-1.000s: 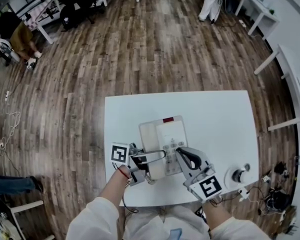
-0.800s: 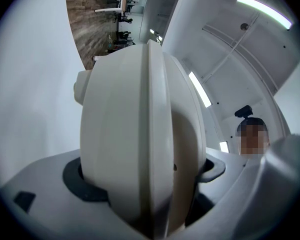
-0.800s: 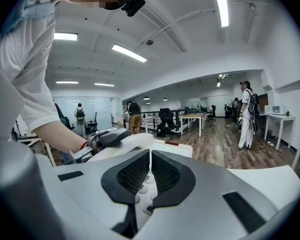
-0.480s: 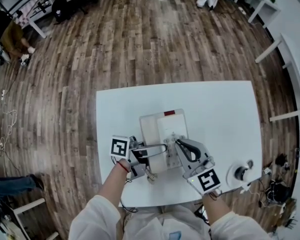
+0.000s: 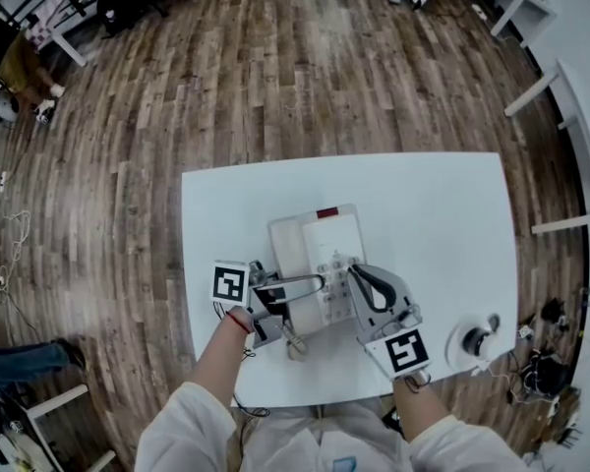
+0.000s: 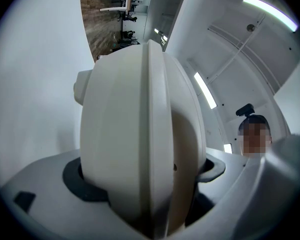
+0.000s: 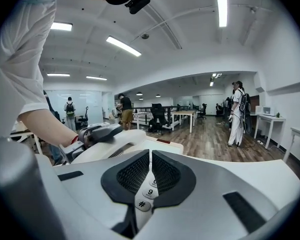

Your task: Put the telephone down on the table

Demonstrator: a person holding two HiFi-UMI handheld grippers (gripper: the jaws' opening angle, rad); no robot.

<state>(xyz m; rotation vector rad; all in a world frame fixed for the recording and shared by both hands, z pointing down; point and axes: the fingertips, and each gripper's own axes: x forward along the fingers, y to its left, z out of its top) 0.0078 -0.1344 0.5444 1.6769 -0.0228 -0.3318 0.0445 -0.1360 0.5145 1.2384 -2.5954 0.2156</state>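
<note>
Well, the telephone (image 5: 336, 249) is over the middle of the white table (image 5: 442, 214), a little toward the person's edge, with its red strip (image 5: 326, 212) on the far side. From above I can't tell whether its base is fully down on the top. The left gripper (image 5: 310, 285) comes in from the left and is clamped across the near end of the handset (image 6: 140, 124), which lies along the telephone's left half. Its dark pads (image 6: 82, 181) press on both sides of that rounded white shell. The right gripper (image 7: 150, 159) has its jaws pressed together with nothing pinched between them. It lies low over the keypad (image 5: 339, 298), and the 9 and # keys (image 7: 150, 192) show through the slit beneath the jaws. The person's white sleeves (image 5: 192, 426) reach in from the near edge. A small round black-and-white object (image 5: 475, 340) stands well apart from the telephone, near the table's right front corner. A wood floor (image 5: 275, 77) surrounds the table, cables (image 5: 541, 372) lie on it just off that corner, and a few people (image 5: 25, 62) stand far off by other desks.
</note>
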